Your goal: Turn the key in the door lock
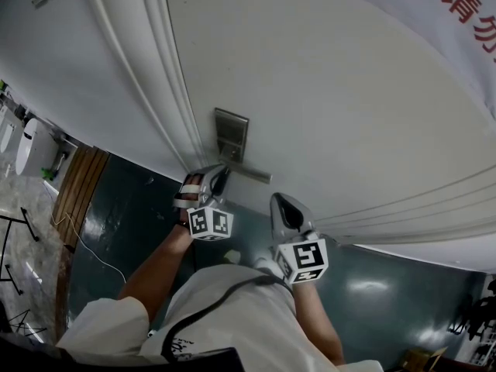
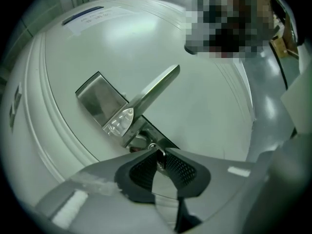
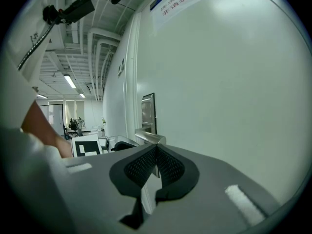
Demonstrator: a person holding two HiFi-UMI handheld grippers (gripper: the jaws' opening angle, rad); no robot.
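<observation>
- The left gripper (image 2: 158,150) is up against the white door (image 1: 333,91), at the lower end of the metal lock plate (image 2: 100,99).
- Its two dark ribbed pads are pinched together on the small key (image 2: 158,157). Only a sliver of metal and a little ring show between the tips.
- The key sits just under the hub of the lever handle (image 2: 153,89), where the lock cylinder is. How far into the lock it goes I cannot tell.
- The lever handle sticks out sideways from the plate, away from the door's edge, and nothing is touching it.
- The right gripper (image 1: 285,204) is held just beside the left one, a little lower and off to the side, close to the door but not on it.
- Its pads meet at the tips with nothing between them. Looking along them, you see the lever and plate beyond.
- A paper notice (image 2: 92,14) with a blue strip is stuck higher up the door.
- The person stands close in, both forearms raised towards the lock, on a dark green floor (image 1: 124,215).
</observation>
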